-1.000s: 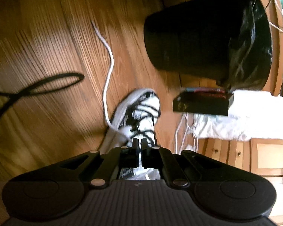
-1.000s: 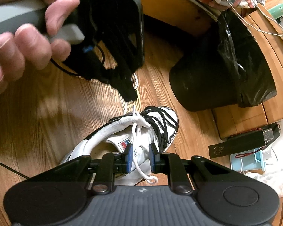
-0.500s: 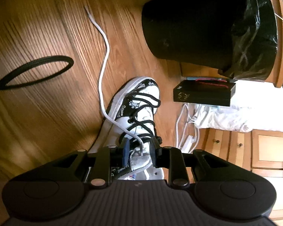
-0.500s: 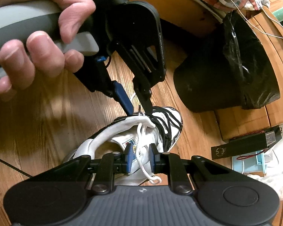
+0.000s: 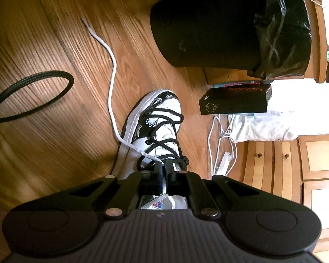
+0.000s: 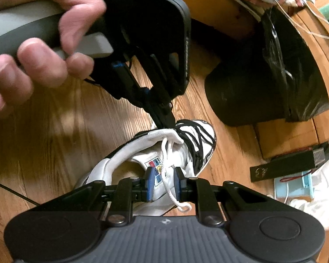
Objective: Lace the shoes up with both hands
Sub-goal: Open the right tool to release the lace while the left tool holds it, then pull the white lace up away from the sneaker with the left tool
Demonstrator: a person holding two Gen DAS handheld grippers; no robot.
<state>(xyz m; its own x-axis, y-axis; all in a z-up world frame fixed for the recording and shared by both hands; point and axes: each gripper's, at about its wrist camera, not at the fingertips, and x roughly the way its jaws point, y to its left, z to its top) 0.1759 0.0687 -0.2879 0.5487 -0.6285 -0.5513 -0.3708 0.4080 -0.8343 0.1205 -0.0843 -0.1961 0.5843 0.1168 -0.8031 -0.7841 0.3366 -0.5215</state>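
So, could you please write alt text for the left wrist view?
The left gripper is shut on a white shoelace that trails across the wooden floor. Below it lies a white sneaker with black laces; a black lined bin stands behind.

Shoe (image 5: 155, 118) white, black-patterned; lace (image 5: 111, 65) white; bin (image 5: 208, 22) black.

My shoe (image 5: 158, 129) is a white sneaker with black patterned trim and black lacing, lying on its side on the wood floor. Its white lace (image 5: 110, 83) trails loose across the boards.
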